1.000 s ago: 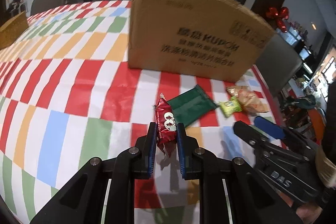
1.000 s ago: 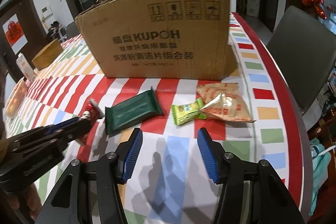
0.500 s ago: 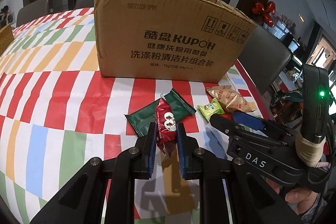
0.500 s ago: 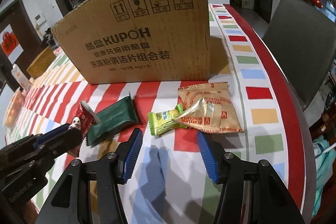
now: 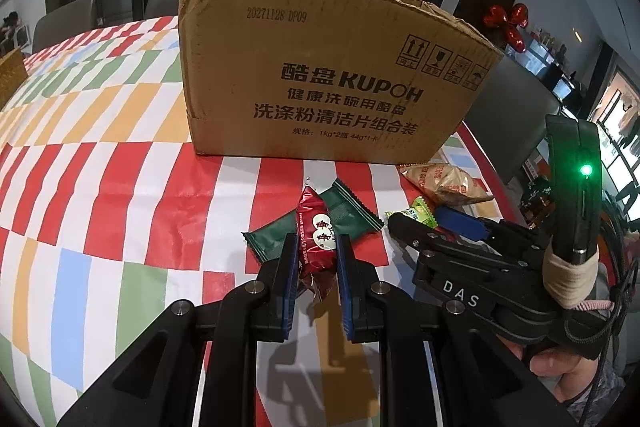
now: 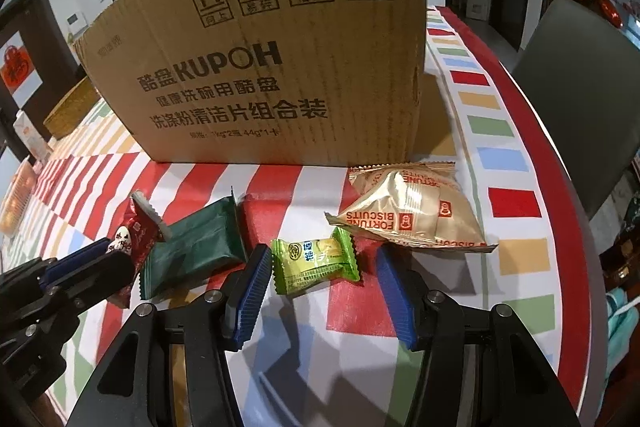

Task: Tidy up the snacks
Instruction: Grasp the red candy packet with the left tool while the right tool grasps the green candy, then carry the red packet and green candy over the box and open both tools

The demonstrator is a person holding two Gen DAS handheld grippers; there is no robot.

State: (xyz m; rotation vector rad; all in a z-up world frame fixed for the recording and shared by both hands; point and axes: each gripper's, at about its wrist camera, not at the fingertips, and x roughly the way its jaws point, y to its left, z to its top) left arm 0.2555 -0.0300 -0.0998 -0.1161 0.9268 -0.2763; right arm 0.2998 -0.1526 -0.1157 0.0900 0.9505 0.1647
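My left gripper (image 5: 316,259) is shut on a small red snack packet (image 5: 316,235), held just above the tablecloth. The same packet (image 6: 134,231) shows at the left of the right wrist view, in the left gripper's blue pads. My right gripper (image 6: 320,267) is closing around a light green candy packet (image 6: 314,259) lying on the cloth; its pads stand apart from the wrapper. A dark green bar (image 6: 192,247) lies left of it, and gold biscuit packets (image 6: 412,215) lie to the right. The open cardboard box (image 5: 328,83) stands behind all of them.
The table wears a red, white and multicoloured checked cloth (image 5: 100,187). Its right edge (image 6: 568,227) runs close by the biscuits, with a grey chair (image 6: 580,87) beyond. A wicker basket (image 6: 68,111) sits far left. A person's hand (image 5: 560,379) holds the right gripper.
The right gripper has come forward and down until the light green candy lies between its jaws, which have narrowed slightly. The left gripper keeps its hold on the red packet.
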